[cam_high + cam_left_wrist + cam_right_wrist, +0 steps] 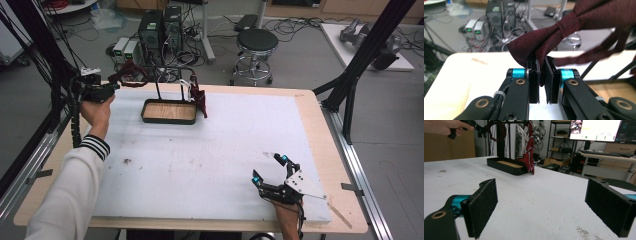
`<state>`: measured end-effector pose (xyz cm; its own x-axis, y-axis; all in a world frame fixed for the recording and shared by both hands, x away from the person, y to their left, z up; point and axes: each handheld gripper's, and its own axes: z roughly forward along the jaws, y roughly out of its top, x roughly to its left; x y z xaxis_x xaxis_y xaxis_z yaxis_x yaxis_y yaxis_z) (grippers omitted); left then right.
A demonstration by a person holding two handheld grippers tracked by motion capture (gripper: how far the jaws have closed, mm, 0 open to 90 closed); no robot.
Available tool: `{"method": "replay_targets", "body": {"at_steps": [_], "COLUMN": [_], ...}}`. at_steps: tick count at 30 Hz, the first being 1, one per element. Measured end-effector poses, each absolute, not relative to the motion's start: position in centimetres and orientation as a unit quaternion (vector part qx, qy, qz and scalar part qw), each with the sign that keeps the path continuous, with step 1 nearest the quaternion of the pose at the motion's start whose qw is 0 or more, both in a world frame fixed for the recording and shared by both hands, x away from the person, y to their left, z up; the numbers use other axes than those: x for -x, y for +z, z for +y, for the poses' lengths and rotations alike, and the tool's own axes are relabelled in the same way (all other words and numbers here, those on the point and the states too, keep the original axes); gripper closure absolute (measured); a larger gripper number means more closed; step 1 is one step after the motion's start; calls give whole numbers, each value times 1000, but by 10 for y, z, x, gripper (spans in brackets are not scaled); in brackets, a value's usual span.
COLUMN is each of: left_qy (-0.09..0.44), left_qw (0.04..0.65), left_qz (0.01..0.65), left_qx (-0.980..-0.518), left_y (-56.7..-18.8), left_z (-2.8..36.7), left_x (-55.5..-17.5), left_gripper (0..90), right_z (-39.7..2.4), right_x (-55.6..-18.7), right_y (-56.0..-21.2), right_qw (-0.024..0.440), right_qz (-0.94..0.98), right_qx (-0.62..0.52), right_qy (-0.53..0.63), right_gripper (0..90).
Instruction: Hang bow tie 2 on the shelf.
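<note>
A dark red bow tie (541, 42) is pinched by one wing between the pads of my left gripper (542, 67), which is shut on it. From above, that gripper (116, 85) holds the bow tie (131, 75) in the air at the left end of a black rack (170, 67), above the table's far left corner. A second red tie (199, 97) hangs from the rack's right end, over the corner of a black tray with a wooden bottom (169, 111). My right gripper (270, 169) rests open near the front right, jaws wide with nothing between them (541, 202).
A white mat (210, 155) covers most of the table. White straps (186, 84) hang on the rack beside the red tie (530, 152). A stool (256, 42), computers and cables stand on the floor beyond the far edge. A black frame post (350, 75) rises at the right.
</note>
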<state>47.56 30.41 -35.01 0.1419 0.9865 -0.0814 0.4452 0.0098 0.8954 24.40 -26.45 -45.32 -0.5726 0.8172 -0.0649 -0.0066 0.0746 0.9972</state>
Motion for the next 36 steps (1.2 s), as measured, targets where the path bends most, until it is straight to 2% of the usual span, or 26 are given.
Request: {"method": "replay_targets", "body": {"at_steps": [8, 18, 20, 21, 25, 26, 27, 36], "left_qy": [301, 303, 305, 304, 306, 308, 310, 286], "left_qw": [416, 415, 413, 415, 411, 408, 415, 519], "left_qz": [574, 563, 561, 560, 557, 554, 546, 458], "left_qx": [-638, -647, -649, -650, -654, -657, -659, -663], "left_y": [-364, -362, -361, -360, -363, -364, -365, -361], "left_z": [306, 306, 306, 306, 306, 306, 306, 316], "left_x": [-474, -471, -470, -470, -472, -472, -471, -442], "left_gripper": [831, 809, 758, 704, 300, 221, 185, 167], "right_z": [-265, -265, -264, -265, -265, -266, -266, -267], "right_x": [-244, -243, -243, -243, -242, -243, -242, -241], "right_y": [-453, -454, -454, -454, -454, -454, -454, -455], "right_qw": [344, 344, 343, 345, 345, 347, 346, 349], "right_qz": [646, 646, 646, 645, 642, 641, 640, 635], "right_qx": [-313, -313, -315, -314, -316, -313, -314, -312], "right_qy": [605, 606, 605, 605, 608, 608, 610, 615], "right_gripper": [101, 101, 101, 101, 101, 101, 101, 101]}}
